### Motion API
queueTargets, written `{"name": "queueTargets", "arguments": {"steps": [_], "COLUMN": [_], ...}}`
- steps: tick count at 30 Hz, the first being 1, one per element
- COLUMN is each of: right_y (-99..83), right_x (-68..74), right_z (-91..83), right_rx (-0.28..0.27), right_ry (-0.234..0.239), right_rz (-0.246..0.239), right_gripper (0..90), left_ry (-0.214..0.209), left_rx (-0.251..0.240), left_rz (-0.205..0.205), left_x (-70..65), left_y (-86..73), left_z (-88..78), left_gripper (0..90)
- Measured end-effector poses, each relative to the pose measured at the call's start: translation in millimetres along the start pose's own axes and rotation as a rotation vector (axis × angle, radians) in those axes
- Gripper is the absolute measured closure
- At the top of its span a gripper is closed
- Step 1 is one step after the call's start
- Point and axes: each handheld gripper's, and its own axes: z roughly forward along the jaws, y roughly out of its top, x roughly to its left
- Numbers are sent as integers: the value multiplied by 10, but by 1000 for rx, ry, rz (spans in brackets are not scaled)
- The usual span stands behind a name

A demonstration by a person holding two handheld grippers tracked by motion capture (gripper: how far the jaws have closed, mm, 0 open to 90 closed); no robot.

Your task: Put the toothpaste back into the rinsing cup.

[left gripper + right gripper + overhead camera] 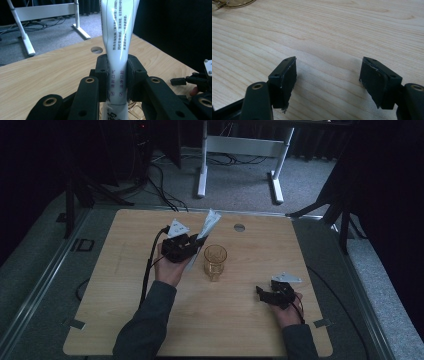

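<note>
A white tube (pixel 117 47) with printed text stands between the jaws of my left gripper (pixel 117 80), which is shut on its lower part. In the high view the left gripper (pixel 187 245) holds the white tube (pixel 207 225) tilted up and to the right, just left of an amber glass cup (pixel 215 261) standing upright mid-table. My right gripper (pixel 265 292) rests low at the right side of the table, right of the cup. In its own view the right gripper (pixel 328 75) is open, with bare wood between the pads.
The wooden table (pixel 125 285) has a round grommet hole (pixel 239 227) near its far edge. Beyond the table stands a white desk frame (pixel 240 155) on grey carpet, with cables. Black stands flank the table.
</note>
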Motion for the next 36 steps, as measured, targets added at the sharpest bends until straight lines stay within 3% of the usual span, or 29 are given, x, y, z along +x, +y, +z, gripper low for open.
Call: {"name": "queueTargets", "arguments": {"steps": [16,36], "right_y": [0,0], "right_x": [-1,-1], "right_z": [0,0], "right_rx": [0,0], "right_ry": [0,0], "right_rz": [-1,-1], "right_gripper": [293,294], "left_ry": [5,14], "left_rx": [-11,-22], "left_rz": [-23,-2], "left_x": [18,-1], "left_y": [-10,55], "left_z": [134,248], "left_gripper": [745,745]}}
